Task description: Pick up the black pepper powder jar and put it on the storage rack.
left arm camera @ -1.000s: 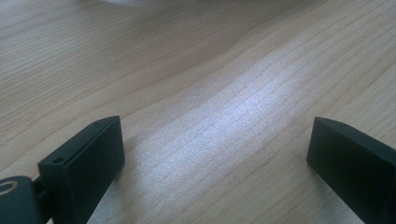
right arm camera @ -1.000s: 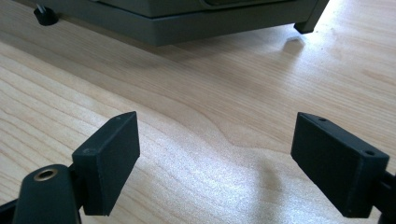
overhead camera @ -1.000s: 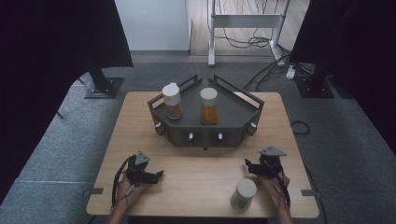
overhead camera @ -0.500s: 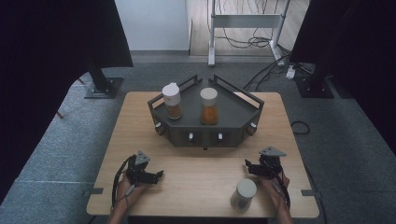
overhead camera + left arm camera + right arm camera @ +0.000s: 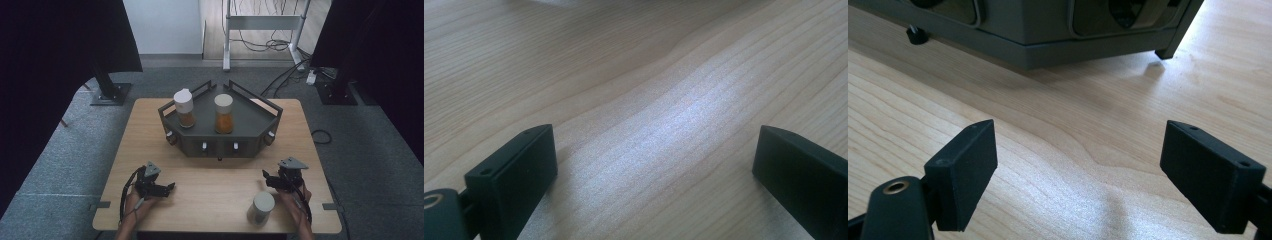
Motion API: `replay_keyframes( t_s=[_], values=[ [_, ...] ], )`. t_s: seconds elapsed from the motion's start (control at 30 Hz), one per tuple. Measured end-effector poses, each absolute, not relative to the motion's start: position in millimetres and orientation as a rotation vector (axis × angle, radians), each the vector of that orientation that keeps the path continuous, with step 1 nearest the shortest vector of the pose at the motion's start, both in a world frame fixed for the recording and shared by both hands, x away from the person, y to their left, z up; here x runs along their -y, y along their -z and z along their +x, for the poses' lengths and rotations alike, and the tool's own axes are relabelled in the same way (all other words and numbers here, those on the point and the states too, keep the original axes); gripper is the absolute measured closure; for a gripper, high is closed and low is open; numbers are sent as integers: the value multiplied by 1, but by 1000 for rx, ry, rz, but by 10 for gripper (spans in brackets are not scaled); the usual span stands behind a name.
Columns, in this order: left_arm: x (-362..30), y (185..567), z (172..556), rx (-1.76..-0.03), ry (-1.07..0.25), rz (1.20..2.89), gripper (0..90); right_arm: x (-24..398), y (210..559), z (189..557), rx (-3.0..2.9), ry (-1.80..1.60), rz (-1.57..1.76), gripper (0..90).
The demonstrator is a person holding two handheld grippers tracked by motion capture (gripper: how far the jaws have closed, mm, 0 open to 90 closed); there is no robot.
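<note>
A dark grey angular rack [image 5: 250, 122] stands at the far middle of the wooden table [image 5: 150, 135]. On it stand two white-capped jars of orange powder, one at the left [image 5: 184, 108] and one at the right [image 5: 223, 114]. A third white-capped jar [image 5: 261, 207] stands near the front edge. Just right of it, my right gripper [image 5: 268, 181] rests low, open and empty; its own view shows the rack's base [image 5: 1048, 47] ahead and bare wood between the fingertips [image 5: 1083, 170]. At the front left my left gripper [image 5: 167, 188] is open over bare wood [image 5: 659, 165].
Small knobs [image 5: 204, 146] line the rack's front face. Grey carpet surrounds the table. Dark stands [image 5: 107, 90] and loose cables [image 5: 280, 47] lie beyond its far edge, and a cable loop [image 5: 320, 136] is on the floor at the right.
</note>
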State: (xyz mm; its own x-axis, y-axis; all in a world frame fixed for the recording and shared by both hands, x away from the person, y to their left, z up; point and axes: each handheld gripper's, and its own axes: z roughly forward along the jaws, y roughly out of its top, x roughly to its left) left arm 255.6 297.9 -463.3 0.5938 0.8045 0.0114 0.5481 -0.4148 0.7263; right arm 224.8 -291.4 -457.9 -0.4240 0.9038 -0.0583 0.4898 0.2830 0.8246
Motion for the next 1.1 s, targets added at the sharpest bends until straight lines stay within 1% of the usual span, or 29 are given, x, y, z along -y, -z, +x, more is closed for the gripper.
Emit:
replay_keyframes(
  t_s=[0.4, 1.1],
  values=[
    [-298, 463, 255, -1067, -474, 2126, 38, 291, 448, 214, -1993, -1057, 1226, 146],
    [-298, 464, 255, -1066, -474, 2125, 38, 294, 443, 205, -1963, -1079, 1220, 146]
  ],
)
